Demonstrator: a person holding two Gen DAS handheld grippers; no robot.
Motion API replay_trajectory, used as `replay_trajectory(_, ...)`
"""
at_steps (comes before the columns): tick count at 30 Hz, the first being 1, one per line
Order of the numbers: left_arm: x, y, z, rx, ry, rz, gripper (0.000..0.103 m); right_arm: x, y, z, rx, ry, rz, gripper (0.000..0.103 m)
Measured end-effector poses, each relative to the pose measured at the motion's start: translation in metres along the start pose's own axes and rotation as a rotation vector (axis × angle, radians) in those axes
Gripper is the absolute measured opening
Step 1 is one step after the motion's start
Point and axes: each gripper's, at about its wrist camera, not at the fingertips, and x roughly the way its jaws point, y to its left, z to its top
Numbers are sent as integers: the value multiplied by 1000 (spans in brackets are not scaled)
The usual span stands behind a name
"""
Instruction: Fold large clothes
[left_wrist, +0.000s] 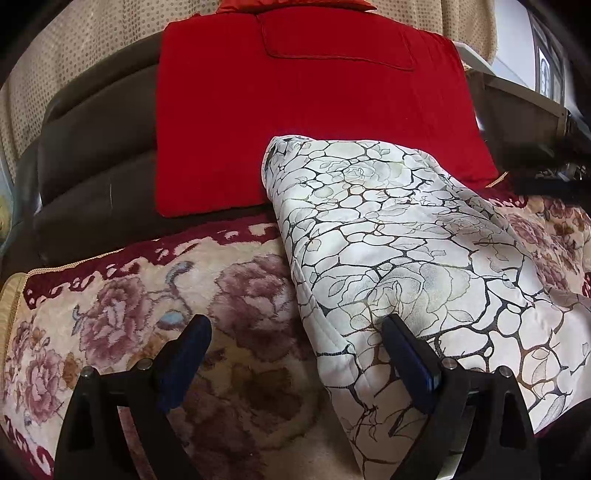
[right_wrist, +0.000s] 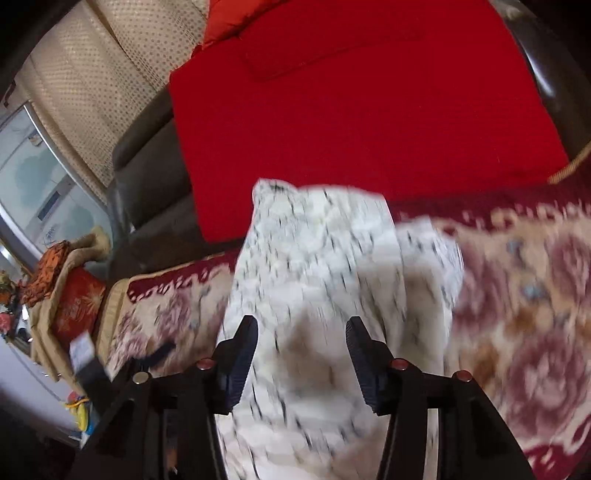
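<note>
The white garment with the black crackle print (left_wrist: 399, 236) lies folded into a long strip across the sofa seat, its far end propped against the red cushion (left_wrist: 303, 110) and its near end running towards both grippers. Under it is the floral seat cover (left_wrist: 122, 325).

The left gripper (left_wrist: 295, 347) has its jaws wide: one finger over the floral cover, the other resting at the garment's near edge, nothing pinched between them. The right gripper (right_wrist: 301, 354) stands about half open above the cloth (right_wrist: 314, 266), with the fabric showing between the fingers but no pad pressing on it (that view is smeared with motion blur, so I would not swear to a light touch).

What worries me from here: neither side has a hold, so the strip sits only by its own weight. Its far end leans on the cushion rather than lying flat, and I would guess it could slump or roll open. If the left finger at the edge drags sideways, it may pull the top layer off the one beneath and skew the fold. A grab taken in haste might catch a single layer, or nip the plush cover along with the garment.

As for writing, I can read none: no brand or label shows on the garment, the cushion or the cover, and the clutter by the window at the side is too small and blurred.
</note>
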Motion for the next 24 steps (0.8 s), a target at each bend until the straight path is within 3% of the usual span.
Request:
replay_trajectory(6, 1, 2, 1, 4, -3, 0, 93, 71, -1, 40, 63, 90, -59, 53)
replay_trajectory(12, 3, 1, 2, 6, -8, -3, 93, 141, -35, 43, 147, 199, -121, 54)
replay_trajectory(17, 3, 2, 2, 7, -10, 1, 93, 132, -28, 45, 119, 191, -128, 54)
replay_trajectory(24, -1, 0, 1, 11, -14, 9, 93, 66, -8, 30, 49, 118, -111, 54)
